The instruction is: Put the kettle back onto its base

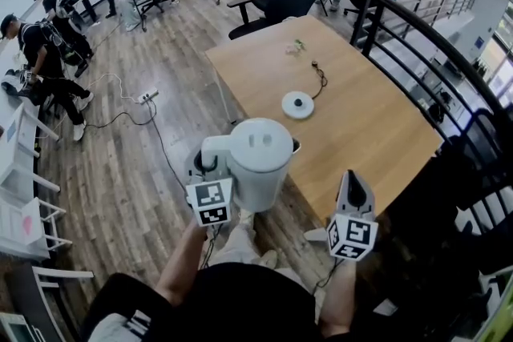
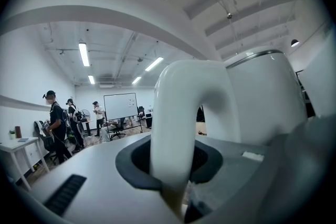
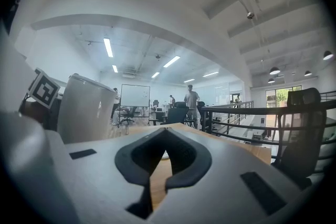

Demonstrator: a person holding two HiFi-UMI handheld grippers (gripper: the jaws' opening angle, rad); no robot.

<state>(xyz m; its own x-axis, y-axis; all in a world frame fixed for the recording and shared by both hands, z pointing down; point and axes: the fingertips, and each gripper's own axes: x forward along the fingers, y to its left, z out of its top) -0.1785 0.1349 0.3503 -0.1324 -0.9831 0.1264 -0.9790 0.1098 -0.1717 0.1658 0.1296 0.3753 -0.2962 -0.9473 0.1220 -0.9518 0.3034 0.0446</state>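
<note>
- A wooden tabletop [image 1: 361,124] stands on a plank floor [image 1: 128,164] in an open office, beside a black railing [image 1: 417,20].
- The round base [image 1: 297,105] lies mid-tabletop. The kettle [image 1: 260,156] is held at the near edge, apart from it.
- The left gripper [image 1: 210,166] has its jaws clamped on the kettle's handle [image 2: 178,123].
- The right gripper [image 1: 353,187] has its jaws together and empty.

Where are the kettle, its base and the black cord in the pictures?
kettle [image 1: 260,164]: head view, on its white body.
base [image 1: 297,105]: head view, on its round top.
black cord [image 1: 323,78]: head view, on its middle stretch.
</note>
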